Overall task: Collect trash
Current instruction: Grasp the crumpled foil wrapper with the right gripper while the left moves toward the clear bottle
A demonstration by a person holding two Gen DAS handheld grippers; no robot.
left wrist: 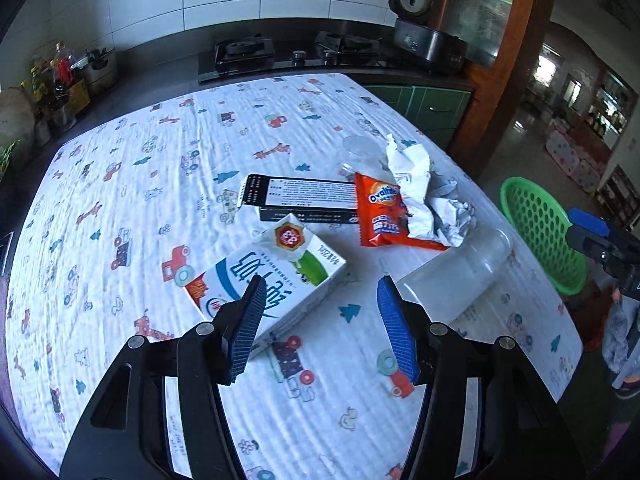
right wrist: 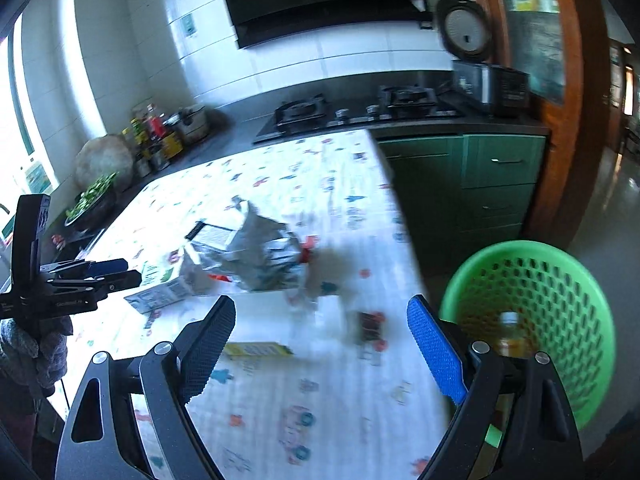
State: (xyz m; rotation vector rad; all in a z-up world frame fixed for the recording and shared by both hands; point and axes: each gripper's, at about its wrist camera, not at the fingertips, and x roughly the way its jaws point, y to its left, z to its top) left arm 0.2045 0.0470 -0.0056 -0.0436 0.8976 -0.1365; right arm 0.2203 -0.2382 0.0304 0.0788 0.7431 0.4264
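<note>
Both grippers, left gripper (left wrist: 320, 300) and right gripper (right wrist: 320, 320), gape empty. Milk carton (left wrist: 276, 276) lies at twelve o'clock of the left one, ready to grab. Basket (right wrist: 560, 300) waits at two o'clock.

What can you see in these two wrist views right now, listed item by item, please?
Milk carton: one, white with blue and green, lying on the table beside the left gripper.
Snack wrapper: one, orange, mid-table.
Crumpled paper: a white heap, overlapping the wrapper.
Flat box: one, black and white, behind the carton.
Clear plastic bottle: one, lying near the table's right edge.
Basket: one, green, beside the table, a bottle inside.
Tablecloth: white, cartoon print.
Left gripper: open, empty.
Right gripper: open, empty.
</note>
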